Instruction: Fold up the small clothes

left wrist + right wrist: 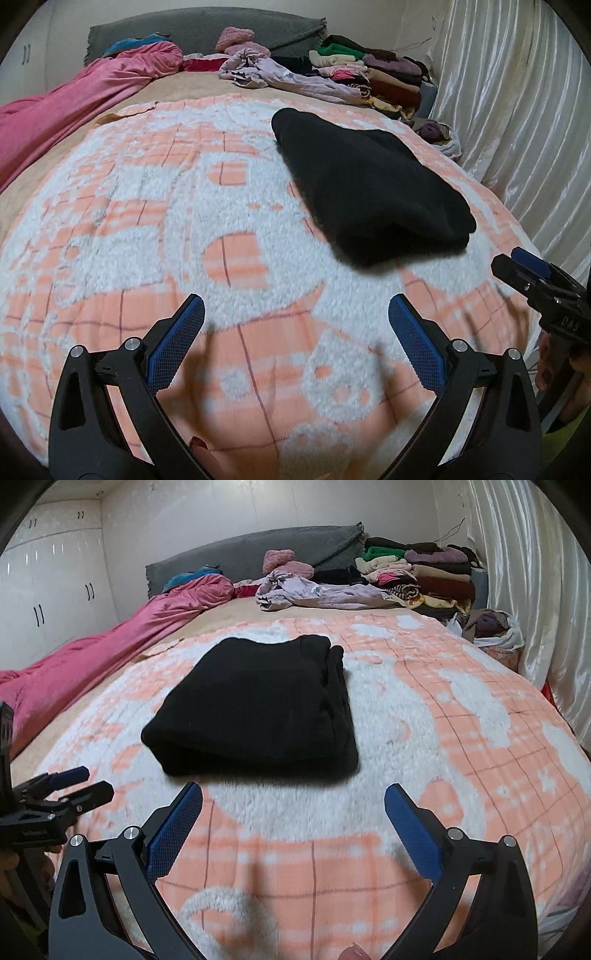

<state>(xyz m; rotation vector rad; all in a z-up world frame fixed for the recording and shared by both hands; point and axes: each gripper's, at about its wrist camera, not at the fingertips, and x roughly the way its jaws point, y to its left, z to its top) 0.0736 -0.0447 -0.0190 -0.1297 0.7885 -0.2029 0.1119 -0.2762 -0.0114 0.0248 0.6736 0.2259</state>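
Note:
A black garment [373,188] [258,705] lies folded into a thick rectangle on the peach and white blanket [147,206] [424,716]. My left gripper [295,306] is open over bare blanket, short of the garment and to its left, with nothing between its blue pads. My right gripper [293,794] is open too, just in front of the garment's near edge and not touching it. Each gripper shows at the edge of the other's view: the right one [517,264] and the left one [85,781].
A pile of folded clothes [373,74] [421,572] and a crumpled lilac garment [280,74] [314,590] lie at the bed's far end by a grey headboard [255,554]. A pink duvet [74,99] [110,638] runs along the left. Shiny curtains [535,590] hang on the right.

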